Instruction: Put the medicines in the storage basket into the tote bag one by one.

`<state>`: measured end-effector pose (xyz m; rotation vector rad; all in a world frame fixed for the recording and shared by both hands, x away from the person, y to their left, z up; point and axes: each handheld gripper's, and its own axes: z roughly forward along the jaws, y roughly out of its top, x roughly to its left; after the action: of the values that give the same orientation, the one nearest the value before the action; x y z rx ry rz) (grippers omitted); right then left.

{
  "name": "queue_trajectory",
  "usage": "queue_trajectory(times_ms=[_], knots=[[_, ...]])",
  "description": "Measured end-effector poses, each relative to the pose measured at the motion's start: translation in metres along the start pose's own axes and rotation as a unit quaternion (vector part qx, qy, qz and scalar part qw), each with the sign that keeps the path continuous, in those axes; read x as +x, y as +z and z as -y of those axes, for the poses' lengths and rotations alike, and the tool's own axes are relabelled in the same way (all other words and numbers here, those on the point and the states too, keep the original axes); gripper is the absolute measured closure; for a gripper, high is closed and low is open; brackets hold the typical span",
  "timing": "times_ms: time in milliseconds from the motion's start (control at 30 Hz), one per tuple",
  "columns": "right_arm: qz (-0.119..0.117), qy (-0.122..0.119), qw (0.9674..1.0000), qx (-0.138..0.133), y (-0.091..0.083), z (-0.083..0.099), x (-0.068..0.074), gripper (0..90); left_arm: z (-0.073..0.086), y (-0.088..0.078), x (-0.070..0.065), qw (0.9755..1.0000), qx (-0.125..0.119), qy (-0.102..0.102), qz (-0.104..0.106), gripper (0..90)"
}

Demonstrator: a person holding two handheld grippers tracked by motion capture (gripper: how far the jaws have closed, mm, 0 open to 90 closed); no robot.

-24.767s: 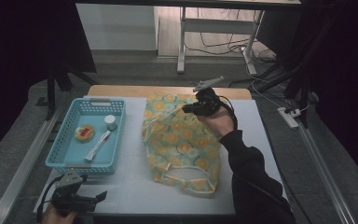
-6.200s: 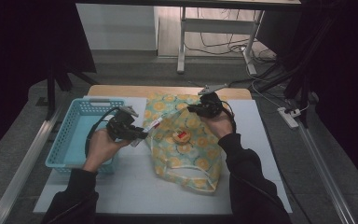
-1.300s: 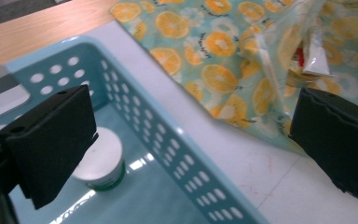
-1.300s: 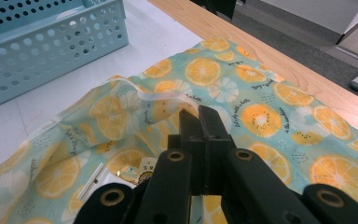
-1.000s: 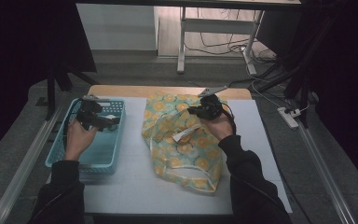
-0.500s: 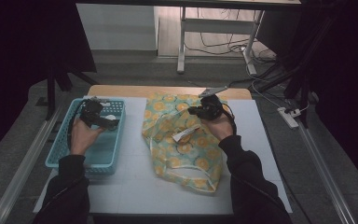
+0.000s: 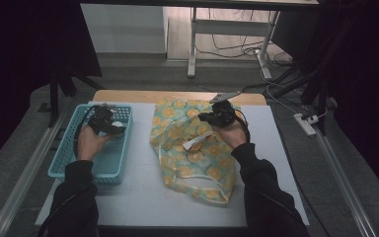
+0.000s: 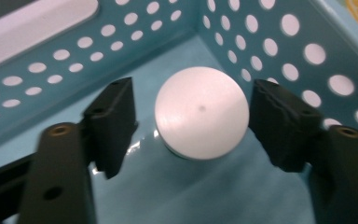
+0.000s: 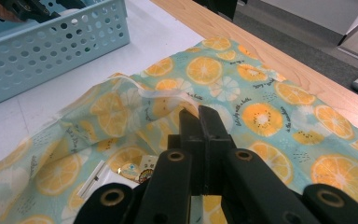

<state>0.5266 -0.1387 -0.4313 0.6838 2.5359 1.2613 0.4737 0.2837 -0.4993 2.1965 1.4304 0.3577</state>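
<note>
A white round container [image 8: 201, 112] stands on the floor of the light blue perforated basket [image 7: 61, 163], near its far right corner. My left gripper [image 8: 191, 100] reaches down around it. Its jaws have just been closing and stand either side of the container's lid with small gaps, so it is open. In the high view the left gripper [image 7: 109, 126] is inside the basket's far end. My right gripper [image 9: 199, 114] is shut on the rim of the orange-print cloth bag [image 9: 270, 116] and holds its mouth up. The bag [image 7: 197, 158] lies at mid-table with the right gripper [image 7: 205, 117] at its far edge.
Small packets [image 9: 135, 170] lie inside the bag's open mouth, and a white slip [image 7: 193, 143] shows there from above. The basket wall [image 9: 51, 51] stands left of the bag. A wooden table edge [image 7: 128, 95] runs along the far side.
My left hand has sunk a little into the far end of the basket. The right hand and the bag have stayed where they were.
</note>
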Motion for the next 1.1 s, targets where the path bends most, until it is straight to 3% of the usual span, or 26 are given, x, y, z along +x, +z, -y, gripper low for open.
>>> queue_trajectory(times_ms=[167, 300, 700, 1100], knots=[[-0.001, -0.001, 1.0000, -0.002, 0.000, 0.001, 0.001, 90.0, 0.000, 0.000, 0.000, 0.9999, 0.007, -0.002, 0.009, 49.1], [-0.001, 0.000, 1.0000, -0.002, 0.000, 0.001, 0.001, 90.0, 0.001, -0.001, -0.001, 0.9999, 0.010, 0.001, 0.008, 50.1], [-0.001, 0.003, 1.0000, -0.005, 0.000, 0.000, 0.001, 90.0, 0.002, -0.010, 0.000, 0.9997, 0.001, -0.021, 0.009, 50.4], [-0.003, 0.004, 1.0000, -0.004, 0.000, 0.000, 0.001, 90.0, -0.002, -0.038, -0.007, 0.9997, -0.020, -0.008, 0.012, 50.5]])
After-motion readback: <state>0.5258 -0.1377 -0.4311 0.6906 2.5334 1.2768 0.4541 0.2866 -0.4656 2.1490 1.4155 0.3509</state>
